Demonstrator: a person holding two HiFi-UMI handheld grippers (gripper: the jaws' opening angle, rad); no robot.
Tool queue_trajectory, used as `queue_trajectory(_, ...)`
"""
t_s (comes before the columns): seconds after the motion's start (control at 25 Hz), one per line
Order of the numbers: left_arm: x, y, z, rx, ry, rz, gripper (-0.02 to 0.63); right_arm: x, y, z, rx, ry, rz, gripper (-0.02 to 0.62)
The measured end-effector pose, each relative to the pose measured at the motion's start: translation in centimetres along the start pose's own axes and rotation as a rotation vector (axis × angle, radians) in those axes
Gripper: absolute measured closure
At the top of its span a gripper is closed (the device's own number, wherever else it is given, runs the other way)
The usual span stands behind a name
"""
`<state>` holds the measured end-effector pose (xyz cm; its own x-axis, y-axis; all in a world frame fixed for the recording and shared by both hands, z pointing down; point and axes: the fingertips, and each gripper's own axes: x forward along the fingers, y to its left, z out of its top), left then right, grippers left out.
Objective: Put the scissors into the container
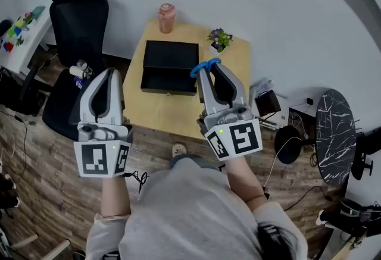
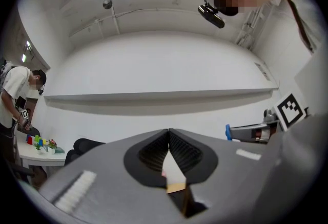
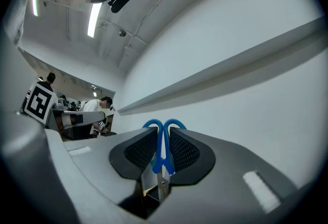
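Pair of scissors (image 3: 165, 159): handles of smooth, glossy blue plastic; blades of bare bright metal. Shells of right gripper (image 3: 163, 133) and left gripper (image 2: 168, 133): smooth matt grey plastic; pads (image 3: 141, 152) black, finely ribbed, rubber-like. Black container (image 1: 169, 85): matt, smooth-walled. Pale table (image 1: 161, 113): wood, satin finish. Brown floor (image 1: 36, 152): wood-look planks, grained. Black chair (image 1: 77, 21): matt upholstery. Dark round tabletop (image 1: 334, 134): marble-look, white-veined.

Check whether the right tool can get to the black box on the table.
Probably yes: the right tool, shut on the scissors, hangs right by the box, and nothing shows between them.
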<state>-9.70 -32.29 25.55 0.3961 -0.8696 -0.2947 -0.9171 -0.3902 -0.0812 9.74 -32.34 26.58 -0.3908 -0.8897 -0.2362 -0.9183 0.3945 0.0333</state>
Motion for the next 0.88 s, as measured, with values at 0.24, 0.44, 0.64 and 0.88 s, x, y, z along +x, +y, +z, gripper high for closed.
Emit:
queue_trajectory(0.24, 1.7, -0.7, -1.6, 0.013, 0.032, 0.029, 0.548, 2.5, -1.3, -4.3, -0.014, 0.065, 0.089, 0.522)
queue_trajectory(0.44, 2.1, -0.7, -2.7, 0.035, 0.076, 0.061, 0.548, 4.4, -1.9, -8.1, -0.021, 0.121, 0.159, 0.522)
queue_trajectory(0.64, 1.8, -0.2, -3.4, 0.047, 0.104, 0.100, 0.548, 5.8, -1.6, -12.7, -0.059, 0.205, 0.236, 0.523)
queue_trajectory(0.88, 1.3, 0.6, -4.2, 0.048, 0.132, 0.140, 0.546, 6.7, -1.2, -18.8, -0.086, 0.337, 0.308, 0.523)
